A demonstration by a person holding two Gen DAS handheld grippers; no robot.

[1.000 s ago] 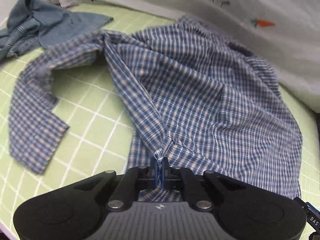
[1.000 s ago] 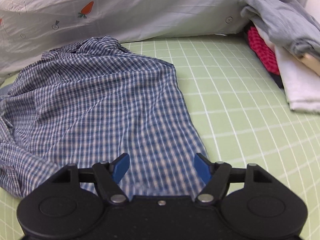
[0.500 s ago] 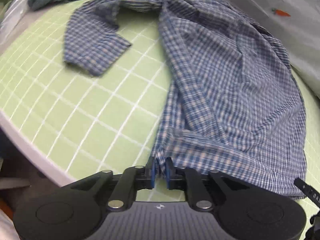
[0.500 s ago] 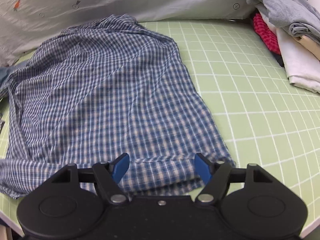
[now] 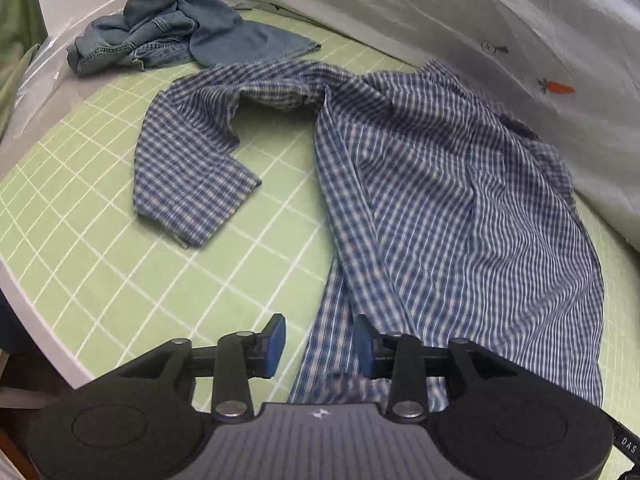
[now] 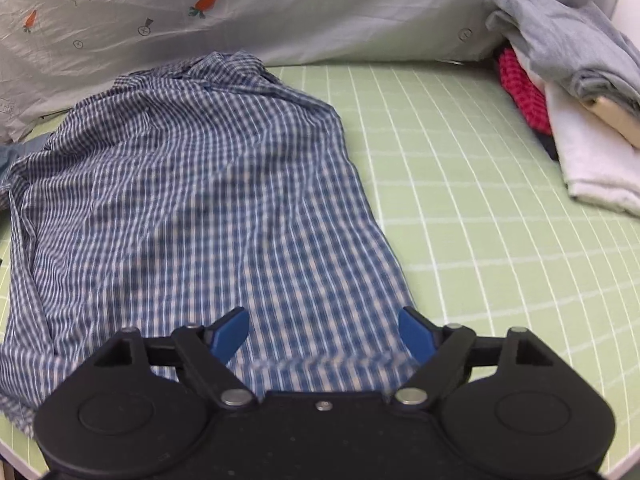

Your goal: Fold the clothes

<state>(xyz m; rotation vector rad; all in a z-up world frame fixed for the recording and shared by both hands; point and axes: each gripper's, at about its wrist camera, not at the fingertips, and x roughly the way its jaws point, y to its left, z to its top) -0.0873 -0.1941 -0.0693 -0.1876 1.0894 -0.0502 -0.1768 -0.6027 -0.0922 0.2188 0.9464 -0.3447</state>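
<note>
A blue and white checked shirt (image 5: 440, 200) lies spread on the green gridded mat (image 5: 120, 240), collar at the far side, hem near me. One sleeve (image 5: 188, 184) bends out to the left. My left gripper (image 5: 320, 346) is open just above the shirt's near left hem corner, holding nothing. In the right wrist view the same shirt (image 6: 192, 200) fills the left half. My right gripper (image 6: 324, 334) is open over the shirt's near right hem, holding nothing.
A crumpled denim garment (image 5: 172, 32) lies at the mat's far left. A stack of folded clothes (image 6: 568, 92) sits at the far right. A pale sheet with carrot prints (image 6: 280, 12) runs along the back. The mat's near edge (image 5: 36, 312) is close on the left.
My left gripper was shut on the shirt's hem, pulled it toward the near edge, and has now opened and let it go. The shirt lies flatter. The right gripper stayed open.
</note>
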